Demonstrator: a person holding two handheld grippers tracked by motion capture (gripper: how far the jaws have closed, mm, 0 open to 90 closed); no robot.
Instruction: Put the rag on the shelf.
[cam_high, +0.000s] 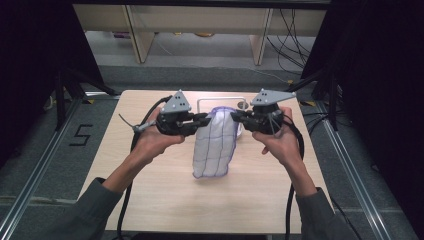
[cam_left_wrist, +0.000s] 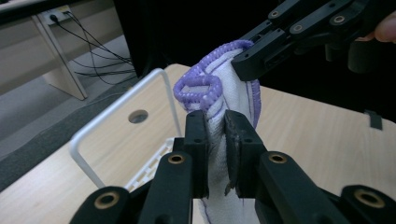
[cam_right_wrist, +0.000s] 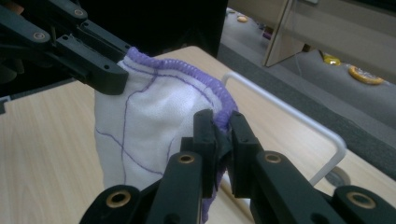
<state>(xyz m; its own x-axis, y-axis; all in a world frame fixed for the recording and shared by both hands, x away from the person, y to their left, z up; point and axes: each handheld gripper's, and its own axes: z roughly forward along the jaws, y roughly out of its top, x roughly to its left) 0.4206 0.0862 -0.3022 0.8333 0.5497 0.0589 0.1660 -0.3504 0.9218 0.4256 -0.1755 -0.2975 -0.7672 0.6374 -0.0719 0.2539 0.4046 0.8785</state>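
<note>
1. The left tongs (cam_high: 206, 120) are clenched on the left side of the purple hem of a white cloth with purple grid lines (cam_high: 216, 145); the right tongs (cam_high: 235, 117) are clenched on the hem's right side. The cloth hangs between them above the wooden surface (cam_high: 150, 200), its lower end about level with it; I cannot tell whether it touches.

2. In the left gripper view the bite on the cloth (cam_left_wrist: 219, 107) looks deep, but in the right gripper view the right tongs (cam_right_wrist: 221, 122) pinch only the bunched hem. That grip could slip if the hands pull apart sharply, and one side would drop.

3. The hem sags and curls between the two grips, so the cloth may crease or double over rather than lie flat if it is lowered carelessly.

4. A white wire rack (cam_high: 210, 101) stands just behind the cloth. Swinging the cloth away from the person could snag it on the wire frame (cam_left_wrist: 121, 105).

5. The trailing cables near the forearms could drag on the surface's edge and jerk a hand.
</note>
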